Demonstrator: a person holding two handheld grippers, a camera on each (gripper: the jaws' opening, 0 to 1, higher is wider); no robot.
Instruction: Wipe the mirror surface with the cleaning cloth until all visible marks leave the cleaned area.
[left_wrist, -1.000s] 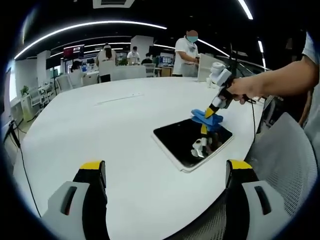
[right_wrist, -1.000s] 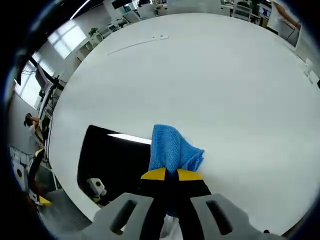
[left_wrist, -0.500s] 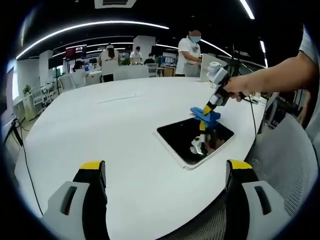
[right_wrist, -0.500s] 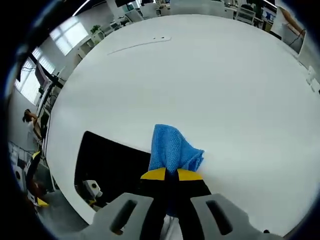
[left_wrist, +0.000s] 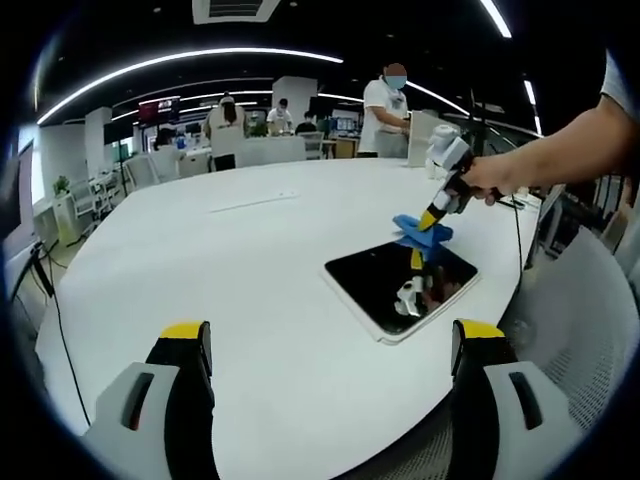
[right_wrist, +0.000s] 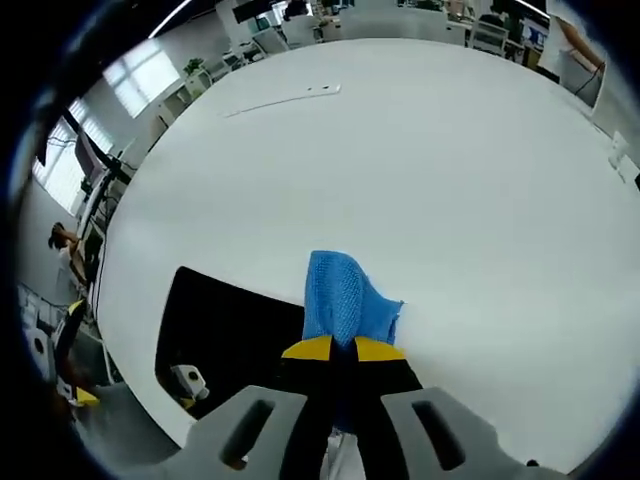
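Little has been shifted since a second ago: the soft, light cleaning cloth (right_wrist: 345, 300), best pinched by its bunched end, is kept clamped in the right gripper (right_wrist: 343, 350) at the far edge of the mirror (left_wrist: 400, 286) on the white table (left_wrist: 230, 290), while the left gripper (left_wrist: 330, 345) is held spread and empty.

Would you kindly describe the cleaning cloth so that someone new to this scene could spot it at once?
Start with the large white round table and find the dark rectangular mirror lying flat near its edge. At the mirror's far edge, the right tongs pinch a small bunched cloth. The cloth is bright blue, the only blue item on the table.
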